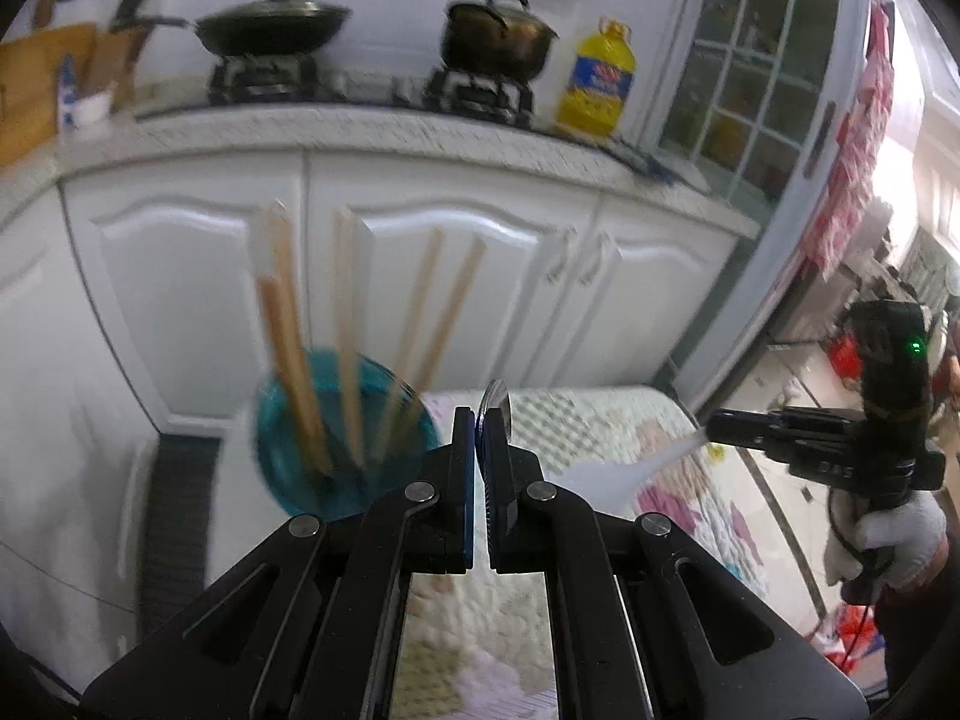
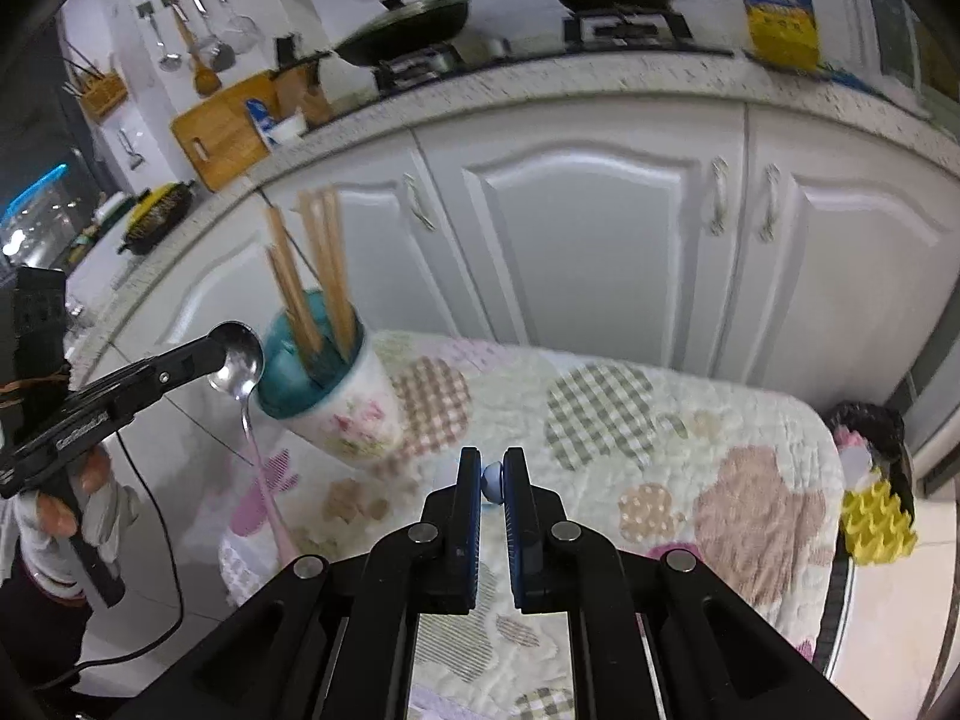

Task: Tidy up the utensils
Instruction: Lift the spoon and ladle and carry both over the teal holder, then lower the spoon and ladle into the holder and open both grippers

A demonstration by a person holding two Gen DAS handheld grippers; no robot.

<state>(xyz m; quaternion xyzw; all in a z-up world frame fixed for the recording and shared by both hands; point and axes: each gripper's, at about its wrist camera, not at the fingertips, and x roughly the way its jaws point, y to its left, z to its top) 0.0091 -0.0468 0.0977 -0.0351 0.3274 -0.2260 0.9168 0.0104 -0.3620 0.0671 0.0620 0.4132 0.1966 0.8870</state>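
A cup (image 2: pixel 336 402) with a teal inside and a flowered white wall stands on the quilted table cloth (image 2: pixel 600 450), with several wooden chopsticks (image 2: pixel 327 276) in it. The cup (image 1: pixel 342 450) and chopsticks (image 1: pixel 288 330) are blurred in the left wrist view. My left gripper (image 1: pixel 480 420) is shut on the bowl of a metal spoon (image 1: pixel 495 399), up beside the cup. In the right wrist view that left gripper (image 2: pixel 216 348) holds the spoon (image 2: pixel 238 360) with its pink handle hanging down. My right gripper (image 2: pixel 492 459) is shut on a pale utensil (image 2: pixel 493 483). The left wrist view shows this right gripper (image 1: pixel 711 427) with the white utensil (image 1: pixel 630 468) jutting out above the cloth.
White cabinet doors (image 2: pixel 600 228) stand close behind the table. The speckled counter (image 1: pixel 360 126) carries a wok (image 1: pixel 270 27), a pot (image 1: pixel 495 36), a yellow oil bottle (image 1: pixel 597 81) and a cutting board (image 2: pixel 222 138). A dark bin (image 2: pixel 870 420) with a yellow item (image 2: pixel 876 516) sits right of the table.
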